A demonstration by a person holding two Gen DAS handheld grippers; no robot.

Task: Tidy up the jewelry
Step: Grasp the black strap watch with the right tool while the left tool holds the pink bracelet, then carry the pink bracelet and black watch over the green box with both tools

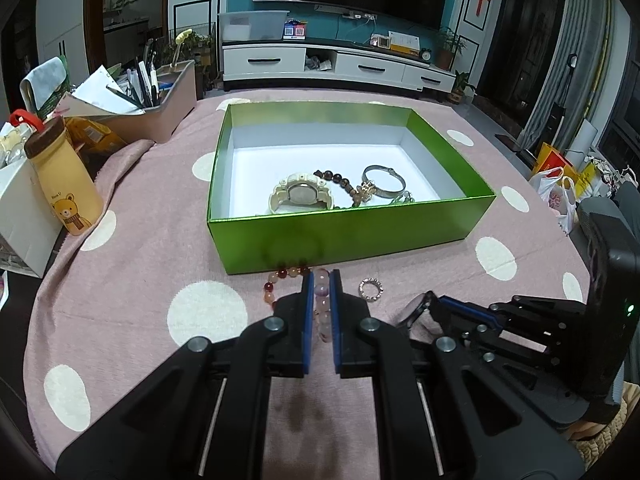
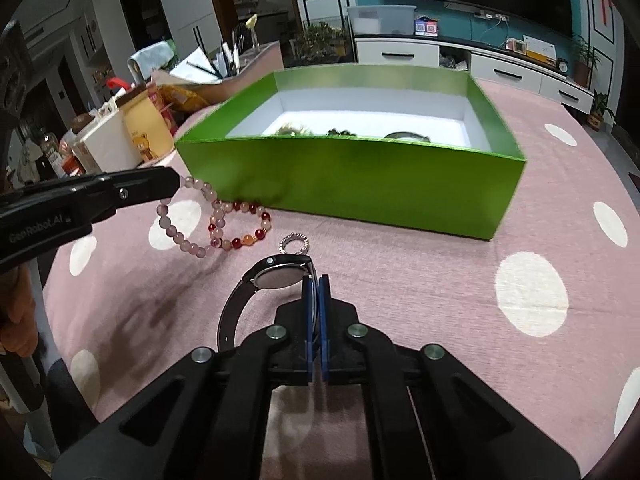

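At lower centre of the left wrist view, the left gripper (image 1: 321, 280) has its jaws nearly together on a pale bead bracelet (image 1: 322, 312), whose strand runs straight up the frame between the blue pads. A red-and-orange bracelet (image 1: 280, 280) curves off to the left against the green box (image 1: 348, 240), and a small ring (image 1: 371, 289) lies just right of the pads. Inside the box sit a cream watch (image 1: 302, 197), a dark bead bracelet (image 1: 340, 182) and a silver bangle (image 1: 382, 184). At lower right the right gripper (image 1: 434, 304) reaches in, pointing left. Across the right wrist view, the right gripper (image 2: 315, 280) is pinched tight on the strap of a black watch (image 2: 280, 276); the watch face tilts up-left, its strap looping down to the lower left. The ring (image 2: 295, 243) lies just above it, with both bracelets (image 2: 224, 220) at centre left, the pale one (image 2: 180, 236) held by the left gripper (image 2: 176, 184).
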